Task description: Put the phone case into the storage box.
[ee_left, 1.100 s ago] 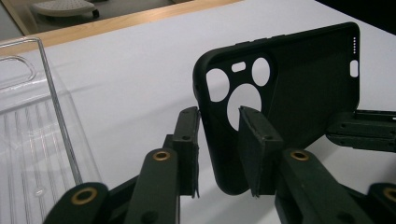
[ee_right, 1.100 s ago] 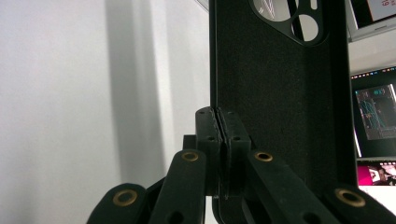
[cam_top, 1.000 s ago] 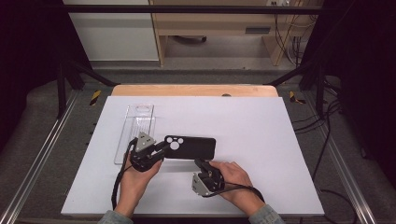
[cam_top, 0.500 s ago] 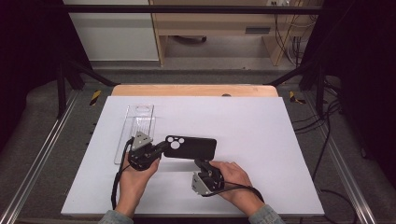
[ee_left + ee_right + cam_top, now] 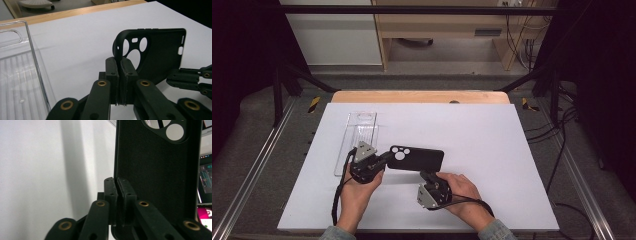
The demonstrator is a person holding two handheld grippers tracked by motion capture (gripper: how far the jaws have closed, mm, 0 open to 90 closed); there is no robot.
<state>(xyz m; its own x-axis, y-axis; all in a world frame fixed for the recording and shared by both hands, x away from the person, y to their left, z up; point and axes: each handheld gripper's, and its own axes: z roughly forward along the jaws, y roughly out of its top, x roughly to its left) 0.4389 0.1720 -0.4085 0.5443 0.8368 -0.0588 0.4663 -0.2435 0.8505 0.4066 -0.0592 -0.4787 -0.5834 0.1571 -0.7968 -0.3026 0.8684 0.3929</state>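
Observation:
A black phone case (image 5: pixel 417 159) with camera cut-outs is held just above the white table top between both grippers. My left gripper (image 5: pixel 387 157) is shut on the wall at its camera-hole end; the left gripper view has the pads (image 5: pixel 111 68) pinching that rim of the case (image 5: pixel 160 52). My right gripper (image 5: pixel 428 176) grips the case's near long edge. In the right gripper view the case (image 5: pixel 155 170) stands upright and my right gripper (image 5: pixel 117 188) pinches its side wall. Those jaws have just been opening slightly, the wall still between them.
A clear plastic tray (image 5: pixel 358 140) lies left of the case, its rim (image 5: pixel 37 65) close to my left gripper. The white table top (image 5: pixel 492 130) ends in a wooden strip (image 5: pixel 422 96) at the back. Cables trail from both grippers toward the person's hands.

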